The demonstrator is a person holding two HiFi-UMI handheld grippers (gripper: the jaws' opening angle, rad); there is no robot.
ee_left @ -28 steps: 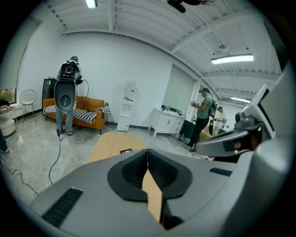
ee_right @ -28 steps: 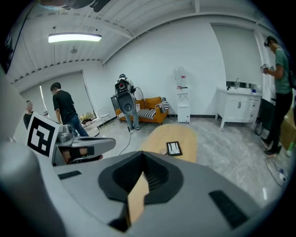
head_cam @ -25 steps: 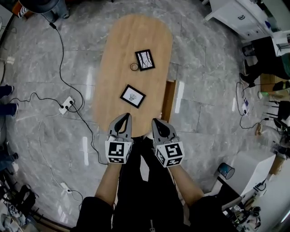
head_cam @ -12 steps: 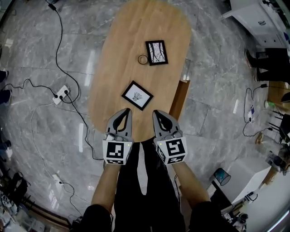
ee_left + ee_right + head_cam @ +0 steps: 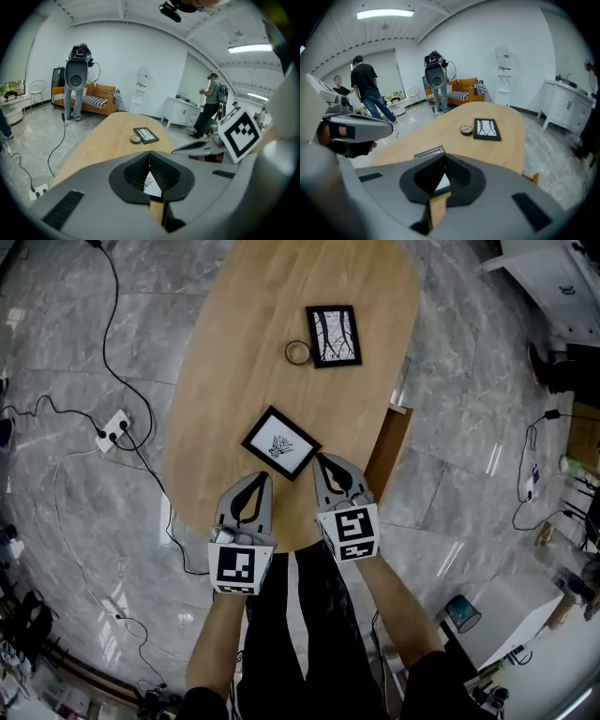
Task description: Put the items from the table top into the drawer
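Note:
An oval wooden table carries a black picture frame near me, a second frame farther off, and a small round ring beside that one. A wooden drawer stands out from the table's right side. My left gripper is shut and empty over the near table edge, just left of the near frame. My right gripper is also shut and empty, its tip at that frame's right corner. In the left gripper view the far frame and the ring lie ahead.
Cables and a power strip lie on the marble floor to the left. A robot on a stand and an orange sofa are beyond the table. A person stands by white cabinets, and other people stand at the left.
Both grippers have sunk toward the table and moved forward. The right one now reaches over the table edge to the near frame's corner. Both stay shut.

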